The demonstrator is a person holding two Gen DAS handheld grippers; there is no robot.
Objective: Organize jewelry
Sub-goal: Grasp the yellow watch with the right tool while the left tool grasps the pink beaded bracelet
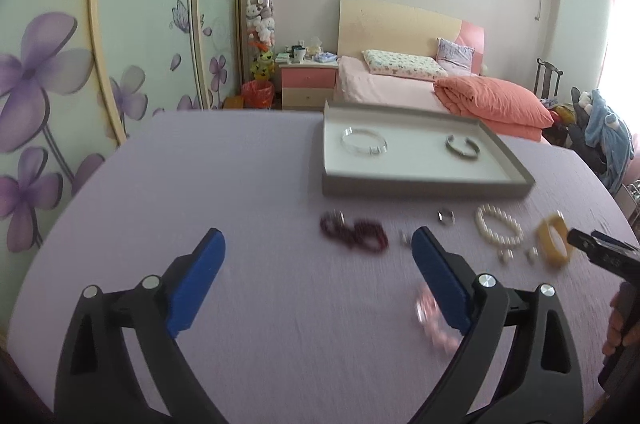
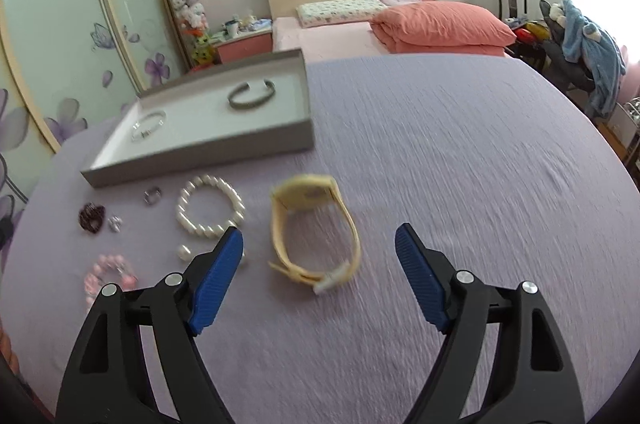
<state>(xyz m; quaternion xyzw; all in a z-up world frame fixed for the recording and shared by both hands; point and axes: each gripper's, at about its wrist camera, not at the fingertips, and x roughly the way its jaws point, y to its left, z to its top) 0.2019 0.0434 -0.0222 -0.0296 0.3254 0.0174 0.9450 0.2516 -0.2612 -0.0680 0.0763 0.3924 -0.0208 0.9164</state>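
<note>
Both claws empty, over the lilac cloth-covered table (image 2: 460, 152).

Right gripper (image 2: 319, 244): fingers spread wide, nothing between them. The pale yellow rubber watch band (image 2: 316, 236), lying on its side, sits directly ahead, between the two blue pads and slightly past their tips; not touched. The white pearl bead bracelet (image 2: 210, 206) lies just beyond the left pad.

Left gripper (image 1: 318, 250): also spread wide, holding nothing. The dark red bead strand (image 1: 354, 234) lies ahead, between the tips and nearer the right pad. A pink bead bracelet (image 1: 434, 322) lies beside the right finger, blurred; contact cannot be told.

The shallow grey cardboard tray with white floor (image 1: 424, 186) stands farther ahead, past the loose pieces. It already holds a thin silver bangle (image 1: 364, 141) and a dark grey metal cuff (image 1: 462, 146).

Step judged: sorting partly done, pickup approach on the watch band.

Next move calls for: lowering the right claw so the pads straddle one side of the band, closing, then carrying forward-left to bare tray floor. Band looks springy; it may roll when pinched.
</note>
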